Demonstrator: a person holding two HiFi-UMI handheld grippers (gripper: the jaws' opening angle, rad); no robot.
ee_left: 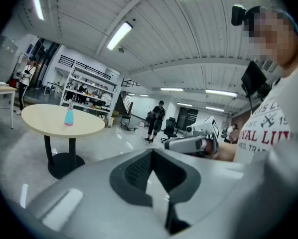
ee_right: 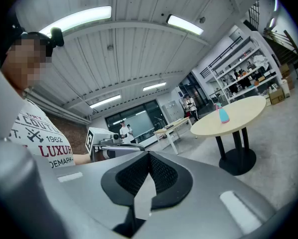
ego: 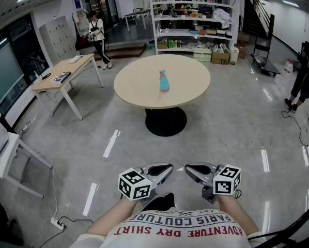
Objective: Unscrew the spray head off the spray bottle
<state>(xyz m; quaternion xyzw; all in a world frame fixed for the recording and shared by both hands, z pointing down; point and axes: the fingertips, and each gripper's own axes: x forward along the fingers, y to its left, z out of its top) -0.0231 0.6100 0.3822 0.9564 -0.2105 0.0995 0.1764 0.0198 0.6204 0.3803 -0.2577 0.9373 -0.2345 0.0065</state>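
Note:
A light-blue spray bottle with a pink spray head stands upright near the middle of a round beige table, far ahead of me across the floor. It also shows small in the left gripper view, bottle, and in the right gripper view, bottle. My left gripper and right gripper are held close to my chest, tips turned toward each other. Both are shut with nothing between the jaws, as their own views confirm: left gripper, right gripper.
A wooden desk stands to the table's left, a white table at the left edge. Stocked shelves line the back. One person stands far left, another at the right. Cables lie on the floor.

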